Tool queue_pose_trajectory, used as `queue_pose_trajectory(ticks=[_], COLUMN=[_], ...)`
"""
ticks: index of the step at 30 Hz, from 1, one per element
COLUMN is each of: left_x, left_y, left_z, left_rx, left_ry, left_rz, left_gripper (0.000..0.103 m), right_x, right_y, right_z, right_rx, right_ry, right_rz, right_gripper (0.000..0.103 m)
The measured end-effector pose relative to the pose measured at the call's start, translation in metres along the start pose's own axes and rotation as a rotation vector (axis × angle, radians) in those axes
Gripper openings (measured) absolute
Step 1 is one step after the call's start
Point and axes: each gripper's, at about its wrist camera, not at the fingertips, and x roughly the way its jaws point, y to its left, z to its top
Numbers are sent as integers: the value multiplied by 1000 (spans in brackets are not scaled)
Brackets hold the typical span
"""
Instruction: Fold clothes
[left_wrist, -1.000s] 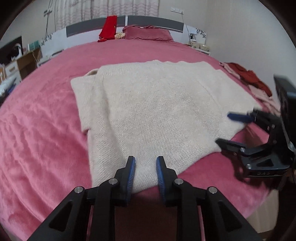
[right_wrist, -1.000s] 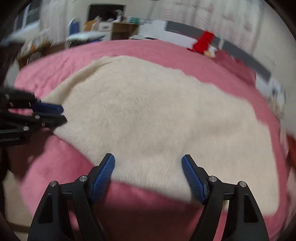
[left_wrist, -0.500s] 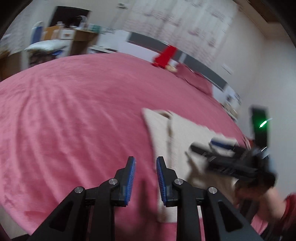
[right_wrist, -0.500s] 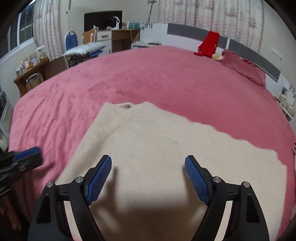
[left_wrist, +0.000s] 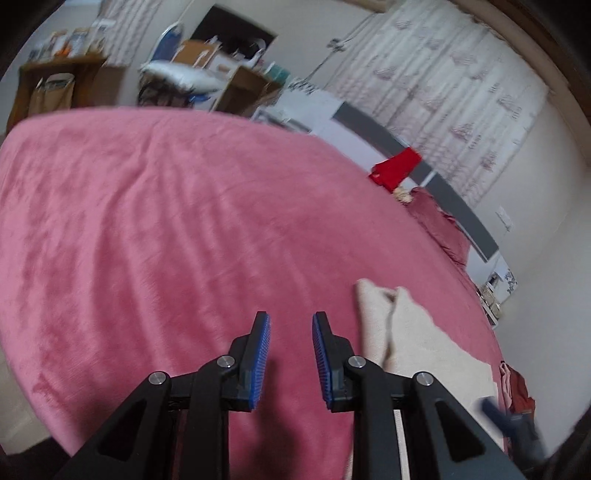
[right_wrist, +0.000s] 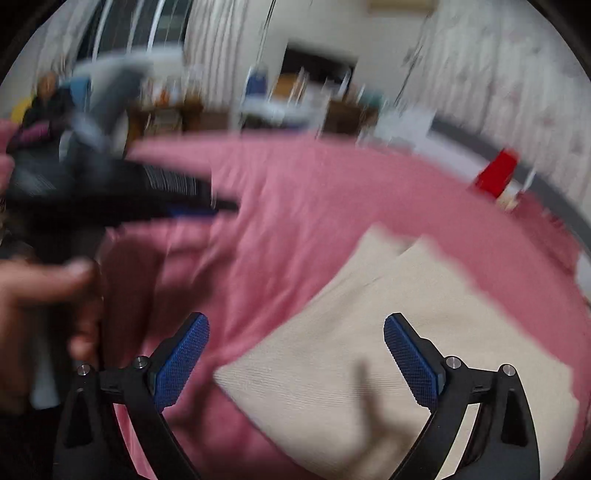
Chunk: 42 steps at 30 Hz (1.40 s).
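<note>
On a bed spread with a pink blanket (left_wrist: 177, 229), we hold two grippers above a cream knitted sweater (right_wrist: 399, 332) that lies flat and unfolded toward the right-hand side of the mattress, its narrow collar end pointing up the bed toward the grey headboard (left_wrist: 447, 188) and its broad body running back toward us, so that its long axis lies roughly along our own line of sight. Our right gripper (right_wrist: 295, 354) hangs directly over the near part of the garment, its blue pads spread wide with nothing between them, one pad above the knit's left edge and the other above its middle. Our left gripper (left_wrist: 290, 350) is narrowed to a slim gap, not clamped on anything, and it points at bare blanket: in its view the sweater (left_wrist: 399, 332) sits off to its right, just beside the right-hand finger, with the folded-looking collar end ahead and to the right. The right gripper is therefore plainly the nearer of the two to the cloth, and we judge that the coming move turns on bringing the left one across to its right until it reaches the sweater's left edge, so both can take hold along one side. The right wrist view is badly smeared, and the dark shape at its left is the left gripper in our hand (right_wrist: 44, 295), though detail there is lost. A red garment (left_wrist: 397, 168) hangs on the headboard, well apart from the work.
</note>
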Motion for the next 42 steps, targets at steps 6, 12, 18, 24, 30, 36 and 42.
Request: queue_pose_trajectory(ticks=[6,12,18,24,30,36,42], left_x=[29,77,60,77,86,86,68], left_y=[-107,-145,-143,-121,-97,-102,-119], left_z=[-34,-102,-94,-82,-75,-81,-80], left_rx=[356,737,737,593,469,508,568], left_ry=[114,346,233,250,265,252,184], left_rz=[-274,-60,-12,-10,-74,-41,-24], left_gripper=[23,23,23,24,25,25,25], right_x=[-34,-5,-61,-66,-32,-71,-96], right_y=[-101,-127,-144,-240,-332,-431,-415], right_z=[-37,-113,-106,-108,-159,-206,-213], right_rx=[274,376,262,293,367,686,645], right_ry=[66,351,153,99,292,231,203], right_rz=[-204,-175,-114,-194,-228,-280,-300], right_gripper=[98,99,99,99,100,100,100])
